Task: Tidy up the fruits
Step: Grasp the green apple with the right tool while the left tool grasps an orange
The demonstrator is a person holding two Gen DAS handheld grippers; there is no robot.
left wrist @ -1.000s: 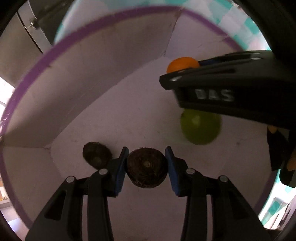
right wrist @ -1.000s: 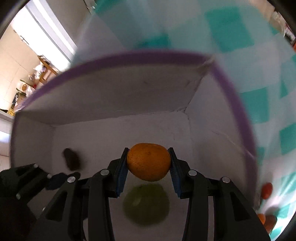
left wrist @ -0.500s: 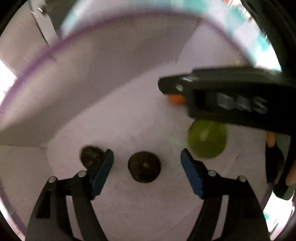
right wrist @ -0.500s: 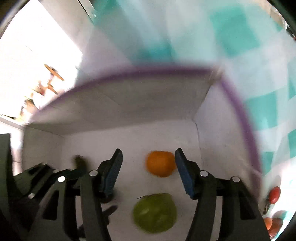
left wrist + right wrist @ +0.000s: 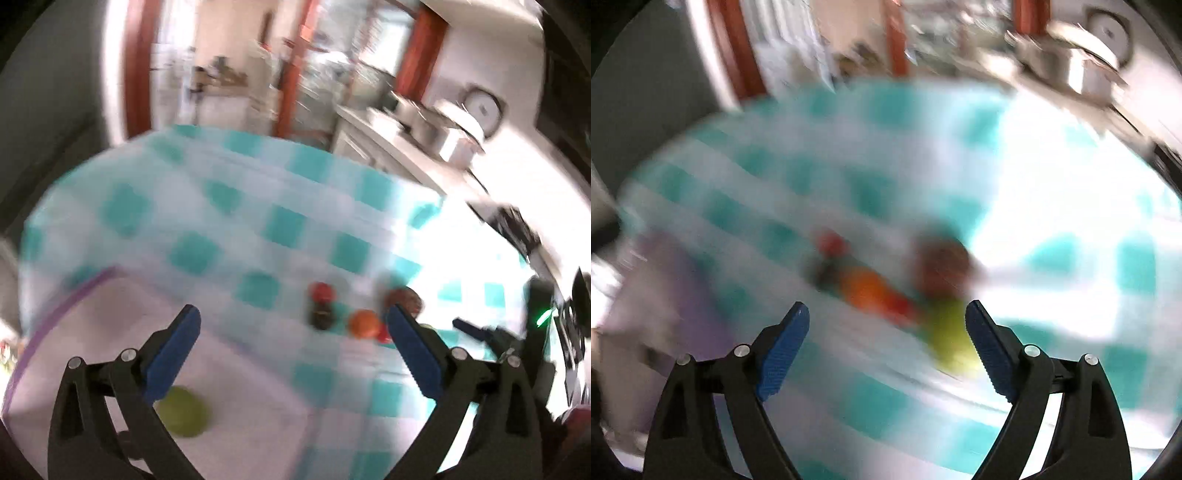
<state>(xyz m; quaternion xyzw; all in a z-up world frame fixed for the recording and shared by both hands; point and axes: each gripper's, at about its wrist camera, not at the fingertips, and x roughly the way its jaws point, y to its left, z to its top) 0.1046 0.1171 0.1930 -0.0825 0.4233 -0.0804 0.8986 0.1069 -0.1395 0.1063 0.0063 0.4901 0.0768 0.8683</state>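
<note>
My left gripper is open and empty, raised above the near edge of the white box with the purple rim. A green fruit lies in the box. A cluster of loose fruits sits on the checkered cloth: a red one, a dark one, an orange one and a brownish one. My right gripper is open and empty above the cloth. Its view is heavily blurred; it shows an orange fruit and a yellow-green fruit ahead.
The table wears a teal and white checkered cloth. A kitchen counter with metal pots runs along the back right. The other gripper's black body shows at the right edge of the left wrist view.
Both grippers opened, dropping the dark fruit and the orange in the box, then lifted out and swung right toward the loose fruits on the cloth.
</note>
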